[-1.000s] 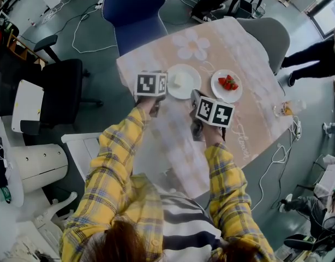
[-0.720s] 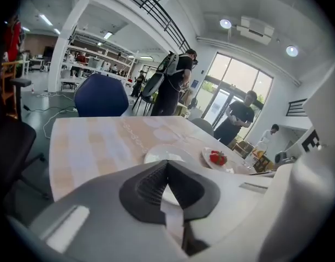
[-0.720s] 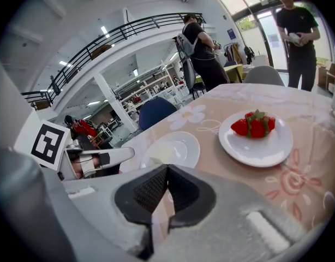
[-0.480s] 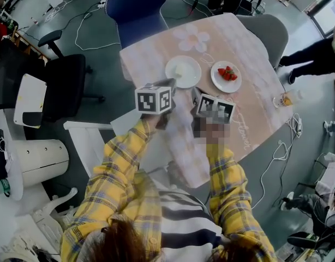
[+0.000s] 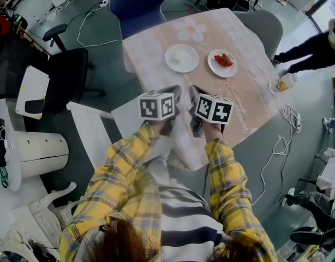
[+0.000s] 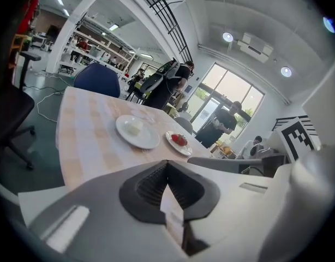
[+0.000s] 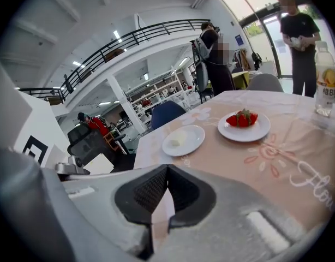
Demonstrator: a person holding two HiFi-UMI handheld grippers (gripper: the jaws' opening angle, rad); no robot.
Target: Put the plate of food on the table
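Two white plates stand on the pink flowered table [image 5: 249, 100]: one with a pale piece of food [image 5: 181, 57] [image 6: 136, 131] [image 7: 183, 140], one with strawberries [image 5: 222, 63] [image 6: 179, 142] [image 7: 244, 125]. Both grippers hover side by side over the table's near part, well short of the plates. My left gripper [image 5: 174, 91] [image 6: 167, 166] is shut with nothing between its pads. To its right, my right gripper [image 5: 192, 91] [image 7: 167, 171] is also shut and empty. Neither touches a plate.
A drink bottle [image 5: 282, 83] [image 7: 324, 86] stands at the table's right edge. A blue chair [image 5: 136, 4] and a grey chair [image 5: 265, 23] sit at the far side, a black office chair [image 5: 64, 81] to the left. People stand beyond the table [image 7: 298, 31].
Both grippers have drawn back from beside the plates toward the table's near edge. The two plates have stayed where they stood on the table.
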